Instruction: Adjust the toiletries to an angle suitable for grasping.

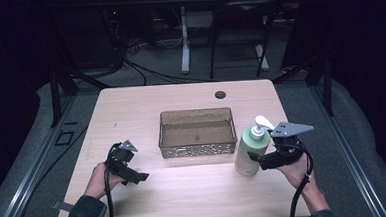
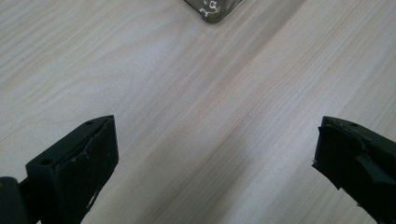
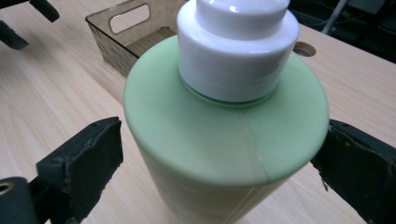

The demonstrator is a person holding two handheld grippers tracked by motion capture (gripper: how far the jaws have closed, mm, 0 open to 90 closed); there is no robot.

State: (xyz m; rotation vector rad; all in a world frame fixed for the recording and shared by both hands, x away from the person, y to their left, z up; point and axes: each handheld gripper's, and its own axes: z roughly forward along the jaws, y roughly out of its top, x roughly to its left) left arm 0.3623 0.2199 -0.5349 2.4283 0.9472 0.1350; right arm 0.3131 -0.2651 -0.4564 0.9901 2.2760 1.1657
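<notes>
A pale green pump bottle [image 1: 251,153] with a white pump head stands upright on the wooden table [image 1: 146,106], just right of a clear brown basket [image 1: 196,111]. My right gripper [image 1: 256,161] reaches around the bottle's body from the right. In the right gripper view the bottle [image 3: 224,130] sits between the jaws of my right gripper [image 3: 219,163]; the left pad [image 3: 88,158] stands a little off it, so the grip is open. My left gripper [image 1: 140,177] rests low over bare table at the front left, with its jaws [image 2: 215,154] wide apart and nothing between them.
The basket [image 3: 116,28] lies at mid-table with an empty floor; its corner [image 2: 212,9] shows ahead of the left jaws. A round cable hole [image 1: 220,94] is near the table's far edge. Dark floor, cables and a table leg lie beyond.
</notes>
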